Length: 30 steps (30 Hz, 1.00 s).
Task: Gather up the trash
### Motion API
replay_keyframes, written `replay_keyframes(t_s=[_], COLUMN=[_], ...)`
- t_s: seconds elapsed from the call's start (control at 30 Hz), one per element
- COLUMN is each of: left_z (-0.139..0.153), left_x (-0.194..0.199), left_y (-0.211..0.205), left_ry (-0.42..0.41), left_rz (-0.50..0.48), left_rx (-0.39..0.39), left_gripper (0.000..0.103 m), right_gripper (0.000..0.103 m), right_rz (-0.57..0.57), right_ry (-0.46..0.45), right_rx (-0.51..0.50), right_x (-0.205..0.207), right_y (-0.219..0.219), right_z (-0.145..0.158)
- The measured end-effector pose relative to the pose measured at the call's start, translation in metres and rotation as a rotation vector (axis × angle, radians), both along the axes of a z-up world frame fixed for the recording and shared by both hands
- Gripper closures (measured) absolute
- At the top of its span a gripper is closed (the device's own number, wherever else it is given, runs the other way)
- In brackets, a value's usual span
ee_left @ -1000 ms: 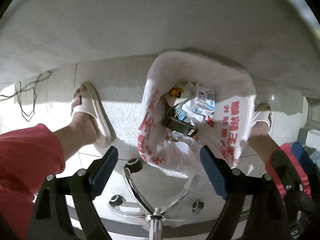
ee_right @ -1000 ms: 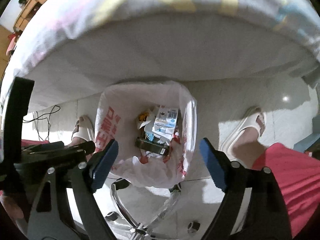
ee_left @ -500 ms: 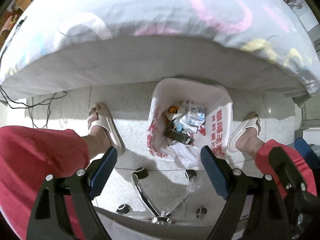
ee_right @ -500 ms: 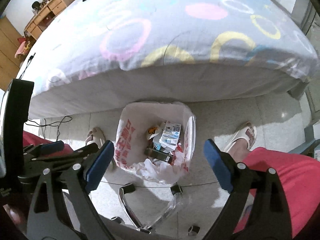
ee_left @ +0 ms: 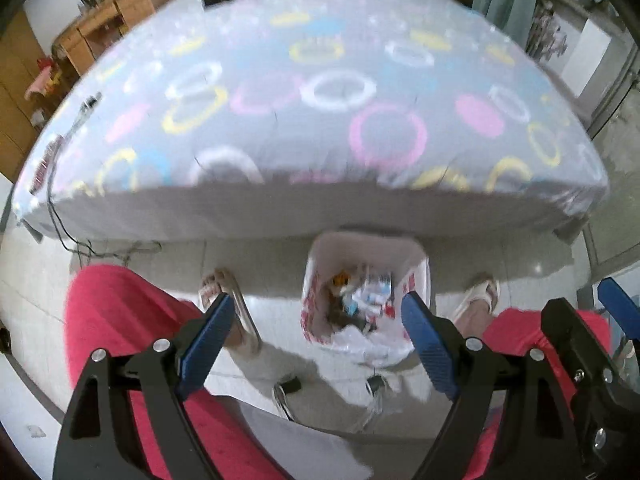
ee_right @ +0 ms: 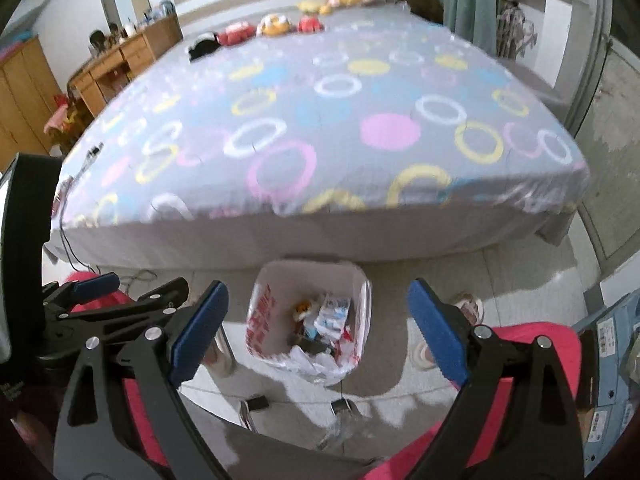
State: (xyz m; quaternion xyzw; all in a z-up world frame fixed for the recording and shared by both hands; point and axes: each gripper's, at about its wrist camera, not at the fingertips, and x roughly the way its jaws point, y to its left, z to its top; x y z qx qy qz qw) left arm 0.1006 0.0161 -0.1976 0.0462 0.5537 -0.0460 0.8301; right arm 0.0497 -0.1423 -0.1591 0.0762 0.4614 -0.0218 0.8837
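Note:
A bin lined with a white bag printed in red [ee_left: 416, 276] [ee_right: 260, 320] stands on the floor at the foot of the bed. Inside lies mixed trash [ee_left: 370, 298] [ee_right: 330, 316]: cartons, wrappers and crumpled plastic. My left gripper [ee_left: 316, 300] hangs high above the bin, open, with nothing between its blue pads. My right gripper [ee_right: 316, 286] is beside it at a similar height, also open with nothing between its pads. The right wrist view catches the left gripper's fingers [ee_right: 96, 284] at the left edge.
A wide bed [ee_left: 320, 100] [ee_right: 320, 120] with a ring-patterned grey sheet fills the background, plush toys [ee_right: 276, 24] at its far end. A person's red-trousered legs [ee_left: 120, 320] and slippered feet [ee_left: 480, 292] flank the bin. A chair base with casters [ee_left: 292, 386] lies below. Boxes [ee_right: 612, 340] stand at the right.
Both grippers have risen well above the bin and tilted up. The bin now looks much smaller and the whole bed top has come into view. Both stay open.

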Motion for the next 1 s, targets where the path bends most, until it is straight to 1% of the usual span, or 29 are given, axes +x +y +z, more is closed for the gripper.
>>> replay_keyframes(t_s=[0.13,0.17,0.23,0.27,0.3,0.37,0.47,0.57,0.7,0.9,1.0], left_z=[0.045,0.057,0.078,0.088,0.102,0.124,0.157,0.186,0.212,0.237,0.246], left_x=[-0.013,-0.016,-0.023,-0.027,-0.031,-0.039,-0.053,-0.067,-0.083,-0.103,-0.110], left_y=[0.002,0.003,0.007,0.007,0.008,0.009,0.012,0.015,0.018,0.019,0.021], left_ry=[-0.113,-0.142,-0.194,-0.219,-0.253,-0.307,-0.396,-0.468,-0.526,-0.596,-0.607], left_rz=[0.006,0.009,0.014,0.014,0.016,0.016,0.014,0.008,0.002,0.005,0.016], left_rx=[-0.014,-0.021,-0.032,-0.038,-0.040,-0.042,-0.065,-0.096,-0.129,-0.125,-0.120], left_gripper=[0.020,0.020,0.020,0.020,0.020,0.020,0.016,0.014,0.009,0.008,0.008], right_gripper=[0.013,0.013,0.013,0.013,0.013,0.010,0.007,0.007,0.007,0.007,0.007], right_rz=[-0.004,-0.006,-0.009,-0.010,-0.012,-0.019,-0.037,-0.053,-0.077,-0.099,-0.108], right_ry=[-0.103,-0.140,-0.184,-0.224,-0.248,-0.304,-0.407,-0.478,-0.551,-0.625,-0.649], right_rx=[-0.028,-0.040,-0.053,-0.064,-0.071,-0.089,-0.109,-0.127,-0.150,-0.183,-0.198], right_x=[-0.016,-0.022,-0.028,-0.035,-0.038,-0.047,-0.066,-0.082,-0.101,-0.123,-0.130], right_y=[0.005,0.007,0.007,0.009,0.010,0.011,0.012,0.012,0.012,0.012,0.013], right_z=[0.039,0.053,0.069,0.083,0.092,0.111,0.142,0.167,0.190,0.214,0.221])
